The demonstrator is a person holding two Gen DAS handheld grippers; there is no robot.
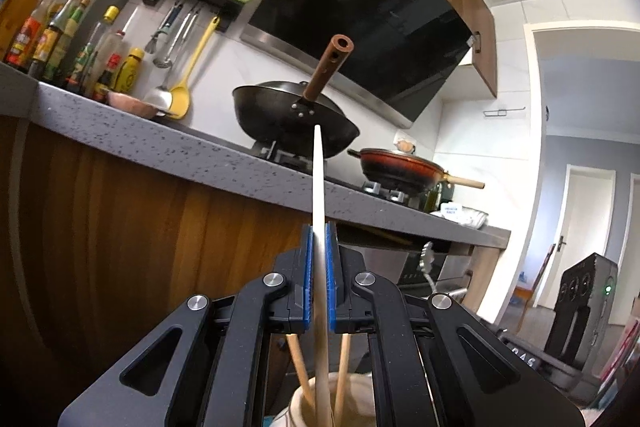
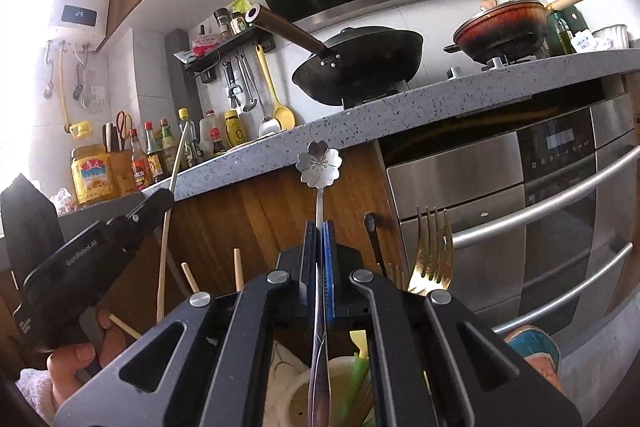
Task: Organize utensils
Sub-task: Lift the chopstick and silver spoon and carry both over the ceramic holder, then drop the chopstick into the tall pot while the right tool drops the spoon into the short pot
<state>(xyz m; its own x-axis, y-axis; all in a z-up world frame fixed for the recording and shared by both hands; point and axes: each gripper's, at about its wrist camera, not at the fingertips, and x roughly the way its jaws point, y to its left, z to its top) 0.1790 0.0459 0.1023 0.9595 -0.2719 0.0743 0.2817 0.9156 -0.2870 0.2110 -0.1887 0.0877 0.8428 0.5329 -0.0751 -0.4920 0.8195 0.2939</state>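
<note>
My left gripper (image 1: 319,227) is shut on a pale chopstick (image 1: 317,179) that stands nearly upright, its lower end over a cream ceramic holder (image 1: 296,407) with two more wooden chopsticks (image 1: 298,363) in it. In the right wrist view that left gripper (image 2: 168,197) shows at the left with the chopstick (image 2: 176,163) and a hand below it. My right gripper (image 2: 319,225) is shut on a silver spoon with a flower-shaped bowl (image 2: 319,163), held upright. Below it stands a cream holder (image 2: 296,395) with a green straw. A gold fork (image 2: 434,247) and loose chopsticks (image 2: 238,267) rise beside it.
A grey speckled counter edge (image 1: 200,151) runs ahead, wood cabinet below. On the stove sit a black wok (image 1: 296,119) and a red pan (image 1: 400,167). Sauce bottles (image 1: 60,35) and hanging ladles are at left. A steel oven front (image 2: 520,195) is to the right.
</note>
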